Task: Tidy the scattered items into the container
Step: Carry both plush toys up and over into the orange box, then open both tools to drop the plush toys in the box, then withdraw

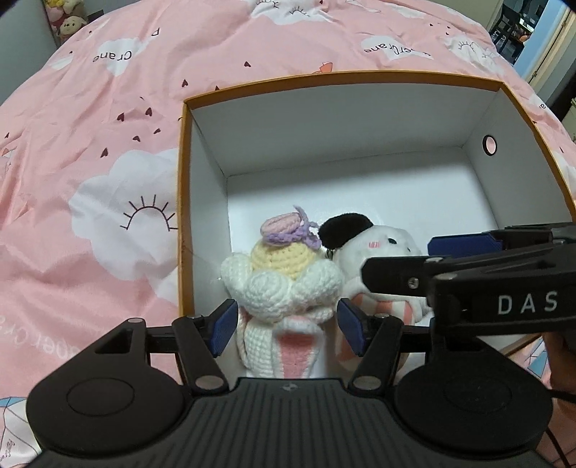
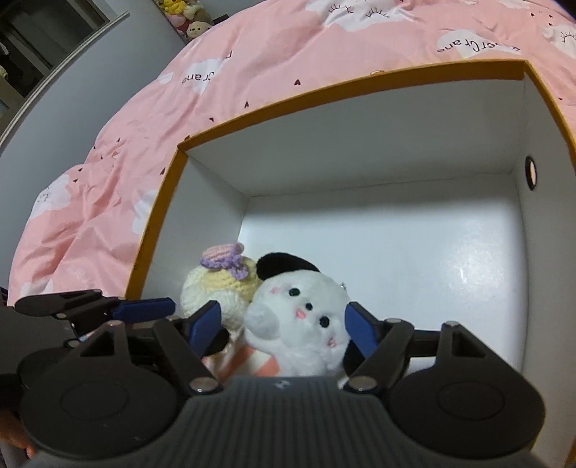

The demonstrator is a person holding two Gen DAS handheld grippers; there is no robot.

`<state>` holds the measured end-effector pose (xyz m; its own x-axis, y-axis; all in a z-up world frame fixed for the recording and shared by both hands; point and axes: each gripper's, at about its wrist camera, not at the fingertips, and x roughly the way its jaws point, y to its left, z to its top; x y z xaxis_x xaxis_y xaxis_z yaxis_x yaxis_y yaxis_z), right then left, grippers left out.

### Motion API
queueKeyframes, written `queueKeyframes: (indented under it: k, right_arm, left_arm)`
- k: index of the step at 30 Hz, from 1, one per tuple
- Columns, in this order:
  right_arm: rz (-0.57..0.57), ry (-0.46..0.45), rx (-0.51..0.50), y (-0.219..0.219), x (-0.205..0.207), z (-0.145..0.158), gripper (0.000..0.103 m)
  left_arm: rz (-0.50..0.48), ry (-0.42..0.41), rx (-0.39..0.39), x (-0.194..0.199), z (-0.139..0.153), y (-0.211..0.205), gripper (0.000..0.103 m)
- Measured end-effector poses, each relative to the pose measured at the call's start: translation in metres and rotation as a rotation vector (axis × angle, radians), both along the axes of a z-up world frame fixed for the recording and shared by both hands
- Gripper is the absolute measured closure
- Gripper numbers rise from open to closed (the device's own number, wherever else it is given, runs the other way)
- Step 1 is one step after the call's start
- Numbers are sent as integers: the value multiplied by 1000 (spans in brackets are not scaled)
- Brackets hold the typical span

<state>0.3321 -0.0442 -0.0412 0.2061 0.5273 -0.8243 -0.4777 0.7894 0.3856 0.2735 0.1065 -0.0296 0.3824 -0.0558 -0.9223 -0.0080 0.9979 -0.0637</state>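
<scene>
An open box with an orange rim and white inside lies on the bed. Two toys sit together at its near left corner. One is a white crochet doll with a yellow head and a pink-and-purple bow. The other is a white plush animal in a black cap. My left gripper is open, its blue pads on either side of the crochet doll's body. My right gripper is open wide around the plush animal, with a gap at the left pad. Each gripper shows from the side in the other's view.
The box rests on a pink bedcover printed with white clouds. The far and right parts of the box floor are bare. A round hole pierces the right wall. Soft toys sit beyond the bed's far left. A hand holds the right gripper.
</scene>
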Motion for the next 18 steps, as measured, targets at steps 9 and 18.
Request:
queueKeyframes:
  k: [9, 18]
  right_arm:
    - [-22, 71, -12, -10, -3, -10, 47]
    - [27, -7, -49, -4, -17, -9, 50]
  left_arm:
    - [-19, -85, 46, -23, 24, 3, 31]
    - [3, -98, 49, -33, 27, 4, 31]
